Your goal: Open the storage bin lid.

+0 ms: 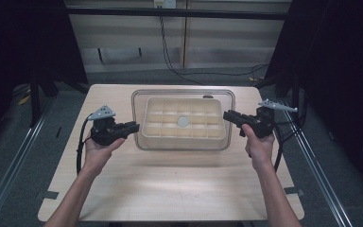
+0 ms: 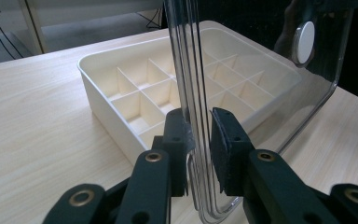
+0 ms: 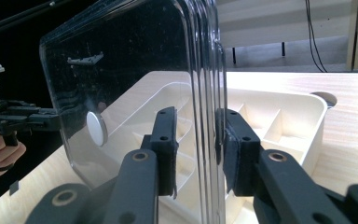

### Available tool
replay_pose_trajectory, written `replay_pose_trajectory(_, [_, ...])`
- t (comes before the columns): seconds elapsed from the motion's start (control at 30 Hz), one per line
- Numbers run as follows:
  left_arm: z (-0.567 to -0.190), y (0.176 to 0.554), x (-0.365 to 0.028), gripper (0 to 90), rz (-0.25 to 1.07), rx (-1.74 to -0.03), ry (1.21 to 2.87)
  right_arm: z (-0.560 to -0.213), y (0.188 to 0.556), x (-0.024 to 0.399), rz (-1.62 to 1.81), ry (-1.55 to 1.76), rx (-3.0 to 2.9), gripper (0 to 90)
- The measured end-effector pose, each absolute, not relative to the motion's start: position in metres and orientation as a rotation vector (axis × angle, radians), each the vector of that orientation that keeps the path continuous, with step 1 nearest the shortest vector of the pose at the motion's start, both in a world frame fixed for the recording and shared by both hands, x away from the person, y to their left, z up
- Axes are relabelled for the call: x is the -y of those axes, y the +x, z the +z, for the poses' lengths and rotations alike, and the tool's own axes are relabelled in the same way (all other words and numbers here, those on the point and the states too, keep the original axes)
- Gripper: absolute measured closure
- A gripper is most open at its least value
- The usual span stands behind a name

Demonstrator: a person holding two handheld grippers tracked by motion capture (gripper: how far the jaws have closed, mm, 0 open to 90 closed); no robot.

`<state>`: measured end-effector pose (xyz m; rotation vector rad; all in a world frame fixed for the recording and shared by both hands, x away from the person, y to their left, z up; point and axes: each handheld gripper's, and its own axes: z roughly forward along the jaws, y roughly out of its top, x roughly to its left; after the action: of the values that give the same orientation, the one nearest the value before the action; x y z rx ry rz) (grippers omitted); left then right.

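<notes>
Now | I'm clamping both hand-held grippers, left [image 1: 133,126] and right [image 1: 228,116], on the clear lid [image 1: 183,94] | keeping it level above the divided tray [image 1: 184,135], centre frame.

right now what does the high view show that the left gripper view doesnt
High view alone: both forearms, the whole table, the floor, and the right gripper at the clear lid's right edge. Left gripper view alone: the left gripper's jaws clamped on the lid's rim, close up. Shared: the lid above the cream divided tray and its round white knob.
</notes>
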<state>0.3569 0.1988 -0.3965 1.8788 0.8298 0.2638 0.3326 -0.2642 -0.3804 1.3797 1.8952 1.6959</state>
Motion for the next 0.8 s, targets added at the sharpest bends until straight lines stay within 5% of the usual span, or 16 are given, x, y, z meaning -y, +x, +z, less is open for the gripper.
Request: replay_pose_trajectory(0.8, [-0.414,0.339,-0.198,76.9,0.209,-0.846,1.935,-0.394,0.301,0.264,1.632,1.4,-1.972,70.3])
